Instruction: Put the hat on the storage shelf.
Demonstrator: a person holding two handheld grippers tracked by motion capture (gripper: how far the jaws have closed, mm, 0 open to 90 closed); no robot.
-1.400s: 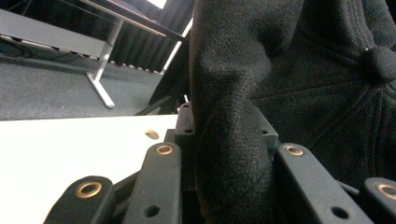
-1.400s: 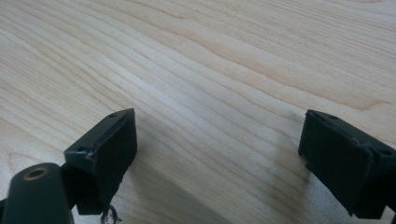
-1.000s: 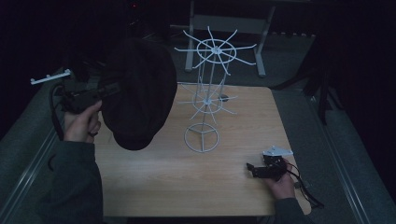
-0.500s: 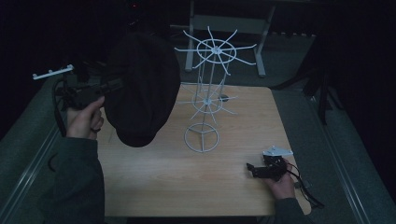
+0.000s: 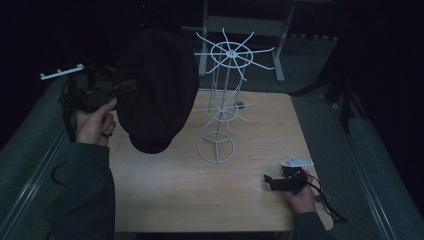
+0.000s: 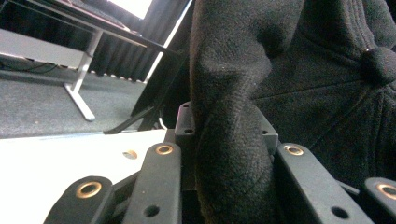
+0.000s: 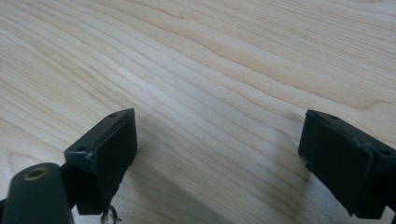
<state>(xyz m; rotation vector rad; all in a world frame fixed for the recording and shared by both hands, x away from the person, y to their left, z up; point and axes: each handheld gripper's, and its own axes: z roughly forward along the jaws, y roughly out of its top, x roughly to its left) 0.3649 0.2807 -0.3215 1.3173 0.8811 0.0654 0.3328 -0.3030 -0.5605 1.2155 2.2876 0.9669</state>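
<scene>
The left gripper (image 5: 117,90) has its jaws clamped on a fold of the black cap (image 5: 157,90), which hangs in the air above the left edge of the wooden table (image 5: 200,200), just beside the white wire stand (image 5: 222,105). The right gripper (image 5: 272,182) rests on the table with its jaws wide apart and nothing between them. Compared with a second ago, the cap has moved a little toward the stand, while the right gripper has stayed in its place.
</scene>
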